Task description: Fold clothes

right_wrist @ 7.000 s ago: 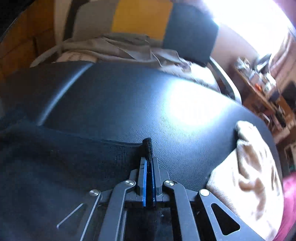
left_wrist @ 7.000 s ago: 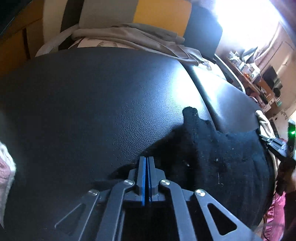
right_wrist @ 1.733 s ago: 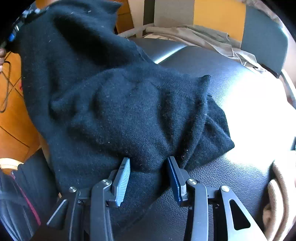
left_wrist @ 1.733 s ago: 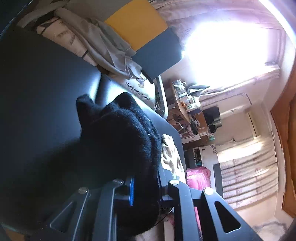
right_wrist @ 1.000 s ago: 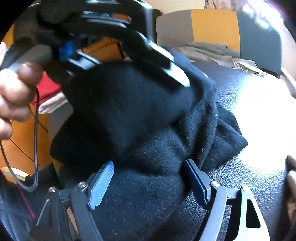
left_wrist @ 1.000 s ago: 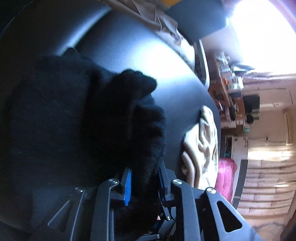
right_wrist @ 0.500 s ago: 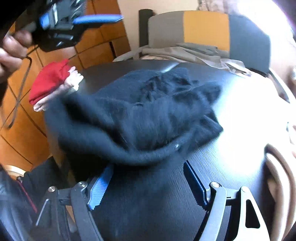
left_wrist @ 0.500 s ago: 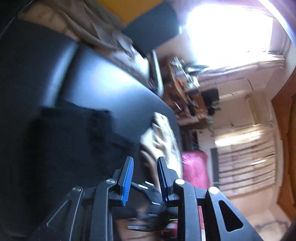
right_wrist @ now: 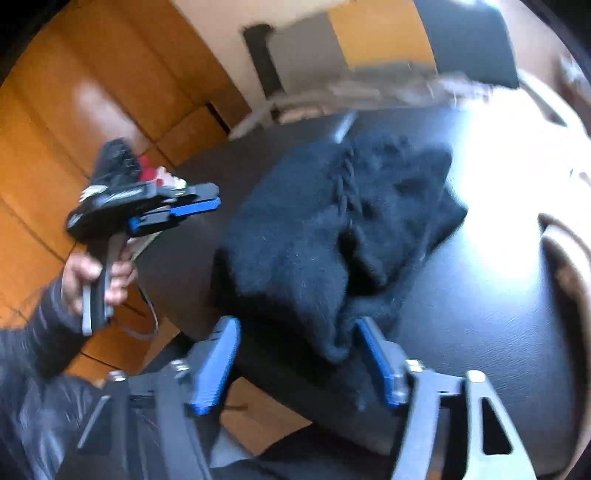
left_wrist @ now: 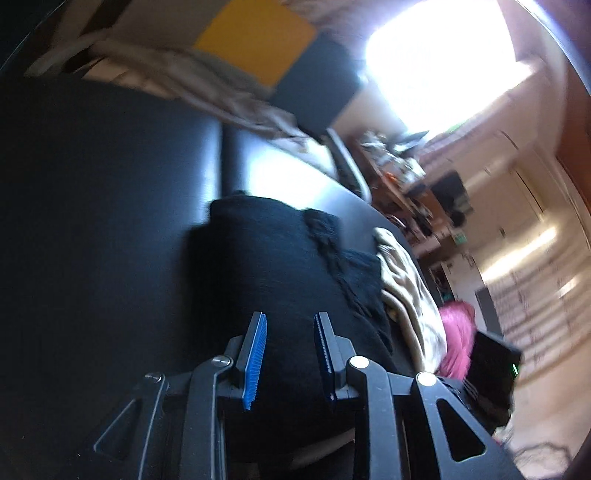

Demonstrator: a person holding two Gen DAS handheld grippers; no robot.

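A black knit garment (right_wrist: 332, 229) lies bunched in a folded heap on the black leather surface (right_wrist: 480, 314). It also shows in the left wrist view (left_wrist: 280, 266). My right gripper (right_wrist: 295, 332) is open, its jaws spread wide, at the garment's near edge, holding nothing. My left gripper (left_wrist: 290, 325) is open and empty, above the garment. In the right wrist view the left gripper (right_wrist: 177, 210) hangs in the air to the left of the garment, held by a hand.
A beige garment (left_wrist: 406, 295) lies right of the black one, with a pink cloth (left_wrist: 458, 339) beyond it. A grey-yellow chair back (right_wrist: 369, 33) with draped beige cloth (left_wrist: 207, 85) stands behind. Orange wood panels (right_wrist: 92, 92) are at the left.
Both grippers have let go of the black garment, which now rests in a heap. The left gripper has lifted away to the left; the right has drawn back to the near edge.
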